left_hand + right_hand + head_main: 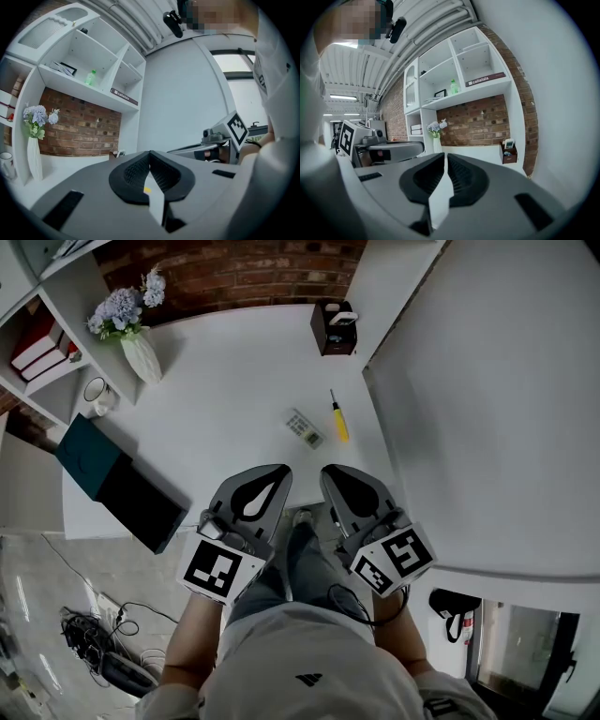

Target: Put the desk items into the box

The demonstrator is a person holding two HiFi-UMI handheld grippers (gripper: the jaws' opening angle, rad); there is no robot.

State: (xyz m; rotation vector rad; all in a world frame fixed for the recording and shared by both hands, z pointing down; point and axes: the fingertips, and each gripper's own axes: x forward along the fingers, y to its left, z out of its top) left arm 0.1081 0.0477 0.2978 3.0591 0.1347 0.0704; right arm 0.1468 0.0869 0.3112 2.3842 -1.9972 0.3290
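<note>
In the head view a small grey calculator [305, 427] and a yellow-handled screwdriver [338, 417] lie side by side on the white desk [234, 371]. A brown open box [336, 326] with small items in it stands at the desk's far right corner; the right gripper view also shows this brown box [508, 152]. My left gripper [283, 470] and right gripper [326, 470] hover side by side at the desk's near edge, short of both items. In each gripper view the jaws meet with nothing between them: left gripper [150, 153], right gripper [445, 154].
A white vase [141, 354] of pale flowers and a mug [97, 395] stand at the desk's far left. A dark teal block [87, 457] and a black slab [142, 504] lie on the left side. White shelves [42, 343] flank the left, a white wall [487, 381] the right.
</note>
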